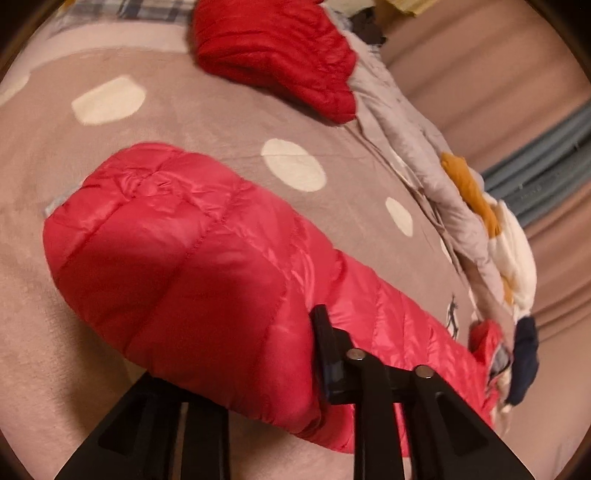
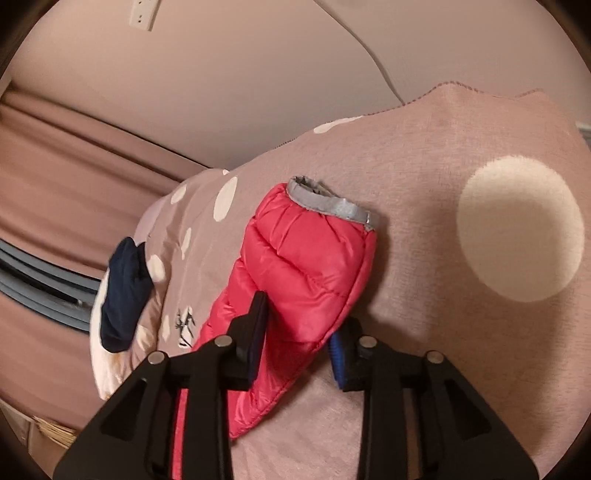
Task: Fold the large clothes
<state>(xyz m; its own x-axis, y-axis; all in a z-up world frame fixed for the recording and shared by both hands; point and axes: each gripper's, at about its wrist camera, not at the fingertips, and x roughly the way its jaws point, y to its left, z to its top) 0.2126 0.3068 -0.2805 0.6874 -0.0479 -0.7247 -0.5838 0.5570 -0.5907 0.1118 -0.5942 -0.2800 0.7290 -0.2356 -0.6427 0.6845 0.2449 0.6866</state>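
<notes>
A coral-red quilted puffer jacket (image 1: 192, 258) lies on a pink blanket with white dots (image 1: 295, 166). In the left wrist view the jacket's folded bulk fills the space between my left gripper's fingers (image 1: 327, 350); the left finger is hidden under the fabric. My left gripper (image 1: 236, 369) is shut on the jacket. In the right wrist view a sleeve with a grey cuff (image 2: 325, 201) runs away from me. My right gripper (image 2: 299, 336) is shut on this sleeve (image 2: 303, 269), one finger on each side.
A darker red folded jacket (image 1: 273, 51) lies at the far side of the bed. A pile of grey, mustard, white and navy clothes (image 1: 480, 221) runs along the right edge. The navy piece (image 2: 125, 291) hangs off the blanket's edge. A wall with a socket (image 2: 142, 14) stands behind.
</notes>
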